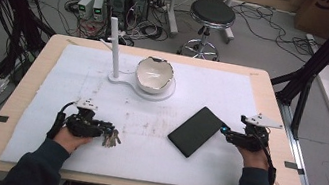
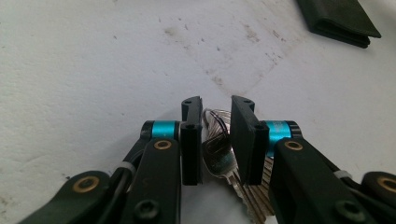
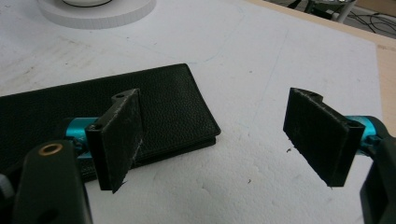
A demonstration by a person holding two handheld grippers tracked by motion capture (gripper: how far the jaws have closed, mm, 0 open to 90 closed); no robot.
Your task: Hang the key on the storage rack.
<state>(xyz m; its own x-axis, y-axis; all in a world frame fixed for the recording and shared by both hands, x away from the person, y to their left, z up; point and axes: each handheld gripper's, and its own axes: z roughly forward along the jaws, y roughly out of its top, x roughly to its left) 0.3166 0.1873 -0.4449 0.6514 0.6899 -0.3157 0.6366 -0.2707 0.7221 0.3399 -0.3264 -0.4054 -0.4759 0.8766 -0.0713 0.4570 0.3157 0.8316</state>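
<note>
A bunch of keys lies on the white mat near the front left. My left gripper is low over it, and in the left gripper view the keys fill the narrow gap of the left gripper, both pads touching them. A black leather wallet lies closed at centre right. My right gripper rests at its right end, open. In the right gripper view the right gripper stands wide, one pad over the wallet and the other over bare mat.
A chipped white bowl sits on a round white base with an upright white post at the back centre. The wallet shows far off in the left gripper view. The mat covers most of the wooden table.
</note>
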